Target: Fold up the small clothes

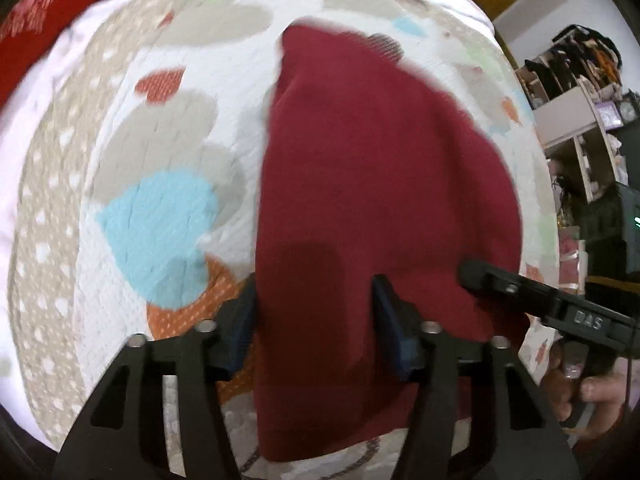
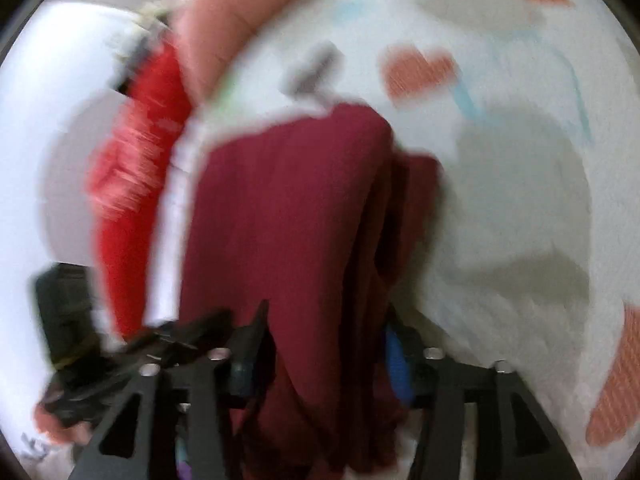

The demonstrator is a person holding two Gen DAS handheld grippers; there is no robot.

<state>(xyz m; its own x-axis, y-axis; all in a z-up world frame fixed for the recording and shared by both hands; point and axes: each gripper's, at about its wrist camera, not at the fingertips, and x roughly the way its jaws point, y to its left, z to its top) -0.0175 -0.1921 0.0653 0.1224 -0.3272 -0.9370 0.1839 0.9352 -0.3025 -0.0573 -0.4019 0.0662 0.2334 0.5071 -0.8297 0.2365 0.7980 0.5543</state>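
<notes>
Maroon garment [image 1: 372, 184] (plain); white quilt [image 1: 132, 128], pastel hearts.

The maroon garment [image 1: 380, 184] is matt knit cloth, soft and without sheen. Under it the quilted bedspread [image 1: 160, 152] looks like stitched cotton, finely ribbed and rough to the eye, with printed hearts. The left gripper [image 1: 316, 320] is matt black plastic with dull silver metal screw heads and blue, rubbery-looking pads [image 1: 386, 316]. The right gripper [image 2: 324, 344] shows the same black plastic; blur hides finer texture. The red cloth [image 2: 132, 184] looks smooth.
</notes>
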